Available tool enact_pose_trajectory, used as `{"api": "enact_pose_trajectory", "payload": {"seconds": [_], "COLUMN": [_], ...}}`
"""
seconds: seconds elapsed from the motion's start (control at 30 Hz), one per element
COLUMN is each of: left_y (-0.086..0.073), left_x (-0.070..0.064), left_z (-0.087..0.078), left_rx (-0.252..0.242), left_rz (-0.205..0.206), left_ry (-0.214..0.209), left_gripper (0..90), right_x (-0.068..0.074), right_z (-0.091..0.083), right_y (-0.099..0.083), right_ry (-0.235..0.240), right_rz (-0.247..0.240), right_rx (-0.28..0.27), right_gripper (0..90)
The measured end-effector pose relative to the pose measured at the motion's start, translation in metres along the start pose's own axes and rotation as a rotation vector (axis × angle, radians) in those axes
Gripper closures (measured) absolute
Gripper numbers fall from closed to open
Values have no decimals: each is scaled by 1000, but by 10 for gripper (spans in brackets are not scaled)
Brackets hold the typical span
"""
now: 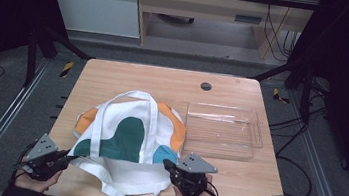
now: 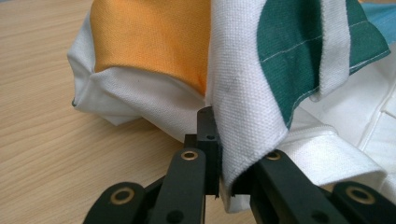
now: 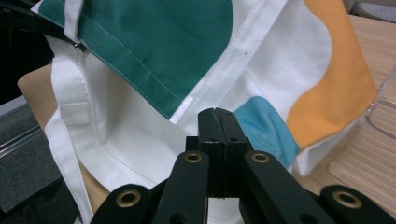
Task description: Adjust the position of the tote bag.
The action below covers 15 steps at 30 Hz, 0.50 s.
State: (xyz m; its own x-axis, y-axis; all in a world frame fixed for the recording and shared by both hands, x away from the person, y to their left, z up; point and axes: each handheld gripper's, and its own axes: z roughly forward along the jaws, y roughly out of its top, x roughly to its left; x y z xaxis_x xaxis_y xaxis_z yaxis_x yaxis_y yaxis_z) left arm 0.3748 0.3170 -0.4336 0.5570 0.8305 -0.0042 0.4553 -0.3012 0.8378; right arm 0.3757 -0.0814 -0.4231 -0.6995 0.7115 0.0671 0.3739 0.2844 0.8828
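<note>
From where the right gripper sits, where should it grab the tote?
The white hem of the tote just past the right gripper, taken from the near edge. That rim stands lifted and thin; the left gripper already pinches the other corner.

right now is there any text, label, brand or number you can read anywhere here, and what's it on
No readable text anywhere.
Tote bag: colour patches, no lettering; a faint mark on its white inside in the right gripper view is too blurred to read.
Clear tray: no label visible.
Left tongs, shut on the bag's edge, and right tongs: no markings.
</note>
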Motion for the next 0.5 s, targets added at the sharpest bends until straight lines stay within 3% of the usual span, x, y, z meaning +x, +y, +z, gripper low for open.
{"api": "enact_pose_trajectory", "payload": {"seconds": [0.5], "left_y": [-1], "left_x": [-1], "left_z": [2], "left_rx": [-3], "left_rz": [-14], "left_ry": [11], "left_gripper": [850], "right_x": [27], "right_z": [33], "right_y": [3], "right_ry": [32], "right_rz": [-14], "right_rx": [-1], "right_gripper": [900]}}
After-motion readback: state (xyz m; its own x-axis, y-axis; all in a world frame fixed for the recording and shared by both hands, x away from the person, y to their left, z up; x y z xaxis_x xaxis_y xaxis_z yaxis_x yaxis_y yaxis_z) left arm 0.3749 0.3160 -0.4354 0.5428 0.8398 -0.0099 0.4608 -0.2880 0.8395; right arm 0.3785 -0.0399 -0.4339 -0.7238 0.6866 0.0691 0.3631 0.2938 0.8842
